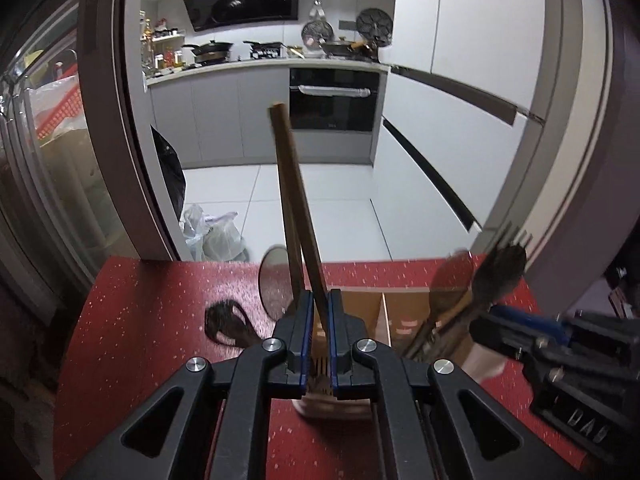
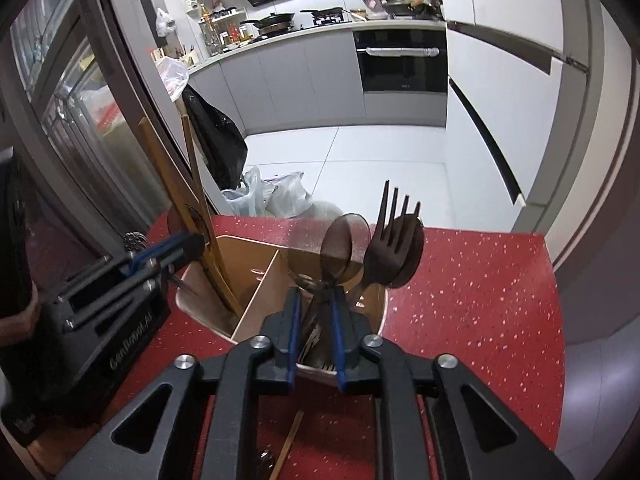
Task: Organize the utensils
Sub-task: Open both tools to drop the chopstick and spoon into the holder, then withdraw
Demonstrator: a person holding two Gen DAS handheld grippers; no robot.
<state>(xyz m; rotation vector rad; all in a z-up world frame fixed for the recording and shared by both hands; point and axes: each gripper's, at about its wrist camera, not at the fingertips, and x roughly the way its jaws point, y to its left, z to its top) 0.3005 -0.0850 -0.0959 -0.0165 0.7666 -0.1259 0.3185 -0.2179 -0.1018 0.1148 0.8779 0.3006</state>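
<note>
While the left gripper (image 1: 318, 312) clamps 2 wooden chopsticks (image 1: 294, 208) between its blue pads, the left wrist view shows their upper ends rising well ahead of the jaws and their lower ends dropping toward the wooden utensil holder (image 1: 360, 308) just beyond the fingertips. To that gripper's right, a dark spoon and fork stand blurred in the holder's far section, with the right gripper (image 1: 520, 332) close beside them. A hair tie (image 1: 226, 326) and a round glass coaster (image 1: 274, 280) lie on the red table (image 1: 140, 320) ahead and to the left; whether either belongs to the job cannot be told.

In the right wrist view, the right gripper (image 2: 316, 308) hovers over the holder's right compartment (image 2: 372, 300), its jaws slackened around the stems of a smoky translucent spoon (image 2: 344, 240); the pads no longer seem to press, so the grip looks let go. Directly ahead, a dark fork (image 2: 394, 232) and a dark spoon (image 2: 412, 256) already stand upright in that same compartment. To the left, past the divider (image 2: 260, 288), the left gripper (image 2: 176, 256) lowers the chopsticks into the other compartment. Below the right gripper, 1 loose chopstick (image 2: 290, 448) lies on the table.

By appearances the sorting is well advanced: spoons and fork housed, 2 chopsticks nearly seated, at least 1 piece left to collect.
</note>
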